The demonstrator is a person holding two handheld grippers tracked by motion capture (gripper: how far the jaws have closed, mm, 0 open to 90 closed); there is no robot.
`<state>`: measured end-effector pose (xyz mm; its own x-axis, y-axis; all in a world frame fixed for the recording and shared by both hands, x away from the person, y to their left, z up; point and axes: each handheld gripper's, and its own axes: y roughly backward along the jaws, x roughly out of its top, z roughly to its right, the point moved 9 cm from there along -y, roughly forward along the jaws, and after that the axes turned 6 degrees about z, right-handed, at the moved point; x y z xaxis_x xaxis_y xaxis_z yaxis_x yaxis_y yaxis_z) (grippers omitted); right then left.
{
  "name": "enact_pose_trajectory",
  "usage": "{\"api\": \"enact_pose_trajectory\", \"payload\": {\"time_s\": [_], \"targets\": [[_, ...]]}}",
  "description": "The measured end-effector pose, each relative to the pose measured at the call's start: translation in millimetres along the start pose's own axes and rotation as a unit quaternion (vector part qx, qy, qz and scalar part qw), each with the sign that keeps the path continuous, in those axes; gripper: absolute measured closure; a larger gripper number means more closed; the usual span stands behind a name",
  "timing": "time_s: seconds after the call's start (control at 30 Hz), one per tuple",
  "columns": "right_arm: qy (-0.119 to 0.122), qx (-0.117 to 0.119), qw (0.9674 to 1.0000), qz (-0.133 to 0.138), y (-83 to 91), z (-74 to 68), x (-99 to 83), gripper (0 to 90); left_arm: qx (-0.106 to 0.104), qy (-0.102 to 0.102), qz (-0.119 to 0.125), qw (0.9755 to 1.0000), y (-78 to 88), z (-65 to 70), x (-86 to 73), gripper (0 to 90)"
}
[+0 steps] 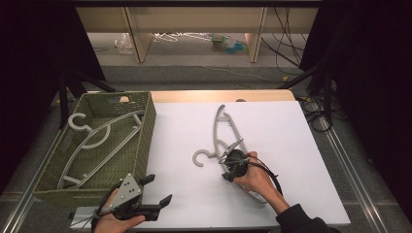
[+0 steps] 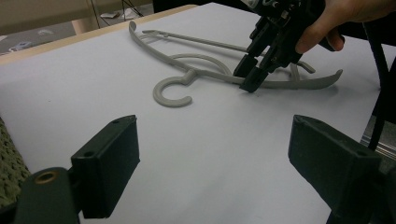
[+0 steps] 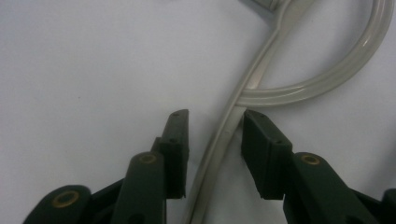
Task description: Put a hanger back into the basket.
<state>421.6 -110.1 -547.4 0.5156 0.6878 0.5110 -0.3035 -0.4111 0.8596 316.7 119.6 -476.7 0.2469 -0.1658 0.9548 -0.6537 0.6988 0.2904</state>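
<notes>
White board (image 1: 291,126) covered our table, with a wooden edge showing at the far side and black drapes to either side of the room (cables trailed over the grey floor beyond). At the left stood a green woven basket (image 1: 145,126) with two grey hangers (image 1: 104,141) lying in it. On the board lay another hanger (image 1: 217,141), hook toward the basket. Our right gripper (image 3: 212,154) straddled its arm, jaws narrow, pads beside the bar but not yet pressing it. Our left gripper (image 1: 158,191) hovered near the basket's corner, jaws wide and holding nothing.
</notes>
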Motion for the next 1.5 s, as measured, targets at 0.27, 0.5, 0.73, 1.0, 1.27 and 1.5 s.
{"api": "enact_pose_trajectory", "payload": {"time_s": [0.27,0.5,0.73,1.0,1.27,1.5], "targets": [[-0.012,0.01,0.9997,-0.017,-1.1,4.4,2.0,70.8,0.001,-0.003,-0.002,1.0,-0.4,-1.1,-0.7,16.2],[-0.018,0.01,0.9995,-0.024,-1.3,4.8,2.6,71.8,0.0,-0.001,-0.002,1.0,-0.2,-1.4,-0.6,16.2],[-0.02,0.007,0.9992,-0.035,-1.5,5.3,3.7,73.0,-0.004,-0.001,0.002,1.0,-0.6,-0.9,-0.2,16.3],[-0.024,0.009,0.999,-0.036,-1.3,6.9,3.8,75.8,-0.002,-0.004,0.001,1.0,-0.5,-0.2,-0.1,16.4],[-0.011,0.011,0.9992,-0.037,-0.9,9.0,3.7,81.3,-0.002,-0.01,-0.002,0.9999,-0.3,0.0,-0.4,16.6],[0.02,0.01,0.9988,-0.045,0.3,8.2,3.4,82.2,-0.002,-0.014,-0.002,0.9999,-0.7,-0.6,-0.4,17.1]]}}
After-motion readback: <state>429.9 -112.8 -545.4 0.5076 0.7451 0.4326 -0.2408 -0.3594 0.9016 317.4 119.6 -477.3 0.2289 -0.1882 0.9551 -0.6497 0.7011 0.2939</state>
